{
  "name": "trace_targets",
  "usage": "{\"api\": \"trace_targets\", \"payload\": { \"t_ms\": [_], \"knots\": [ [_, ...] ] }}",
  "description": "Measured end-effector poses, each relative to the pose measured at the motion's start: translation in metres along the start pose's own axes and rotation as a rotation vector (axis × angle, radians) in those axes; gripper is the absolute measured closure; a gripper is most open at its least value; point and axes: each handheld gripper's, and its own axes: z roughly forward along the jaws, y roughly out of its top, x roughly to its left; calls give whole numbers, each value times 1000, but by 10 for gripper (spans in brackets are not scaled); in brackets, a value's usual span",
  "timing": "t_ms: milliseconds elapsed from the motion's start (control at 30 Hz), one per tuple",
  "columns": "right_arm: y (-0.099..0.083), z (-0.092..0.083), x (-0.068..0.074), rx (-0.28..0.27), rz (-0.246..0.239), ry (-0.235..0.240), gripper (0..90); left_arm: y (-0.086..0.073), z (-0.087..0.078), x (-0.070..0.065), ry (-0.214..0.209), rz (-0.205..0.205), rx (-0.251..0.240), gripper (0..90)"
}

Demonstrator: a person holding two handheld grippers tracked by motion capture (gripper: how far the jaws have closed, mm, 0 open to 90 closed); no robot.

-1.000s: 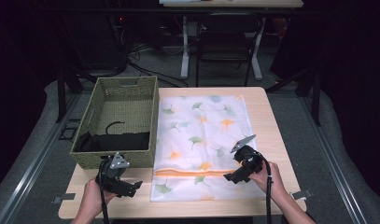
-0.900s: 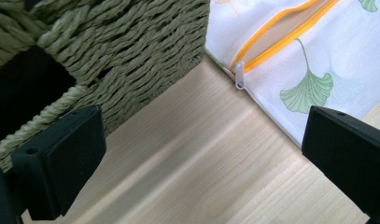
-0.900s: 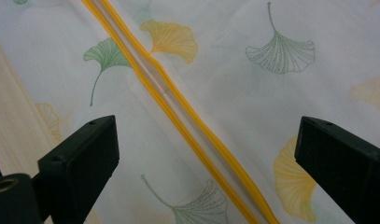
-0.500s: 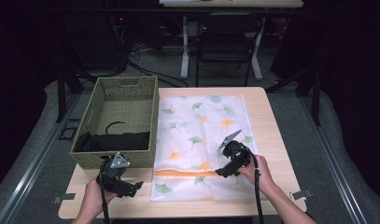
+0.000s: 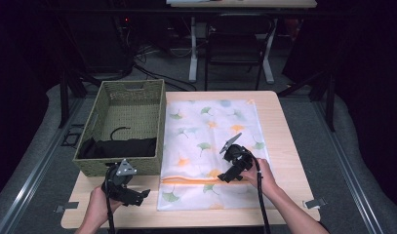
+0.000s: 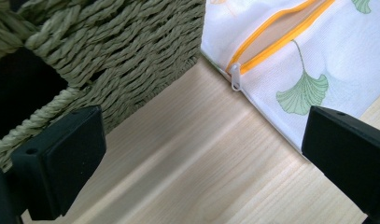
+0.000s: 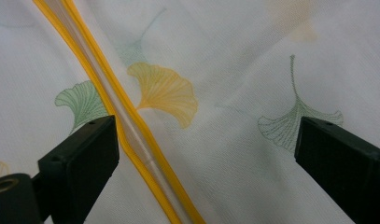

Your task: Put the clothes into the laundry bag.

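Table: light wood, carrying a basket and a mesh bag side by side.

Mesh bag: white, printed with green and orange ginkgo leaves, lying flat on the middle of the table, its left edge just beside the basket. An orange zipper runs across it near the person's end. In the left gripper view the white zipper pull sits at the bag's corner, close to the basket's base.

Basket: woven, olive green, rectangular, on the table's left side. A black garment lies in its near end.

Left gripper: held low over bare wood at the near left of the table, just in front of the basket and just left of the bag's zipper end. Jaws wide apart, nothing between them.

Right gripper: over the near part of the bag, at the zipper line. Jaws spread wide; in the right gripper view the zipper passes just inside one jaw, with printed cloth spanning the gap. Whether the jaw tips touch the cloth cannot be told.
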Motion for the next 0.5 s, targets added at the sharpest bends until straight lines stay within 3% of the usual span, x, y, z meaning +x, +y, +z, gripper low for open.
{"api": "trace_targets", "payload": {
  "t_ms": [400, 500],
  "knots": [
    [4, 9, 1, 18, -8, 30, 66, 0, 1, 0, -6, 3, 7, 0],
    [2, 14, 3, 44, -13, 32, 72, 0, 0, -1, -5, 16, 6, 0]
  ]
}}
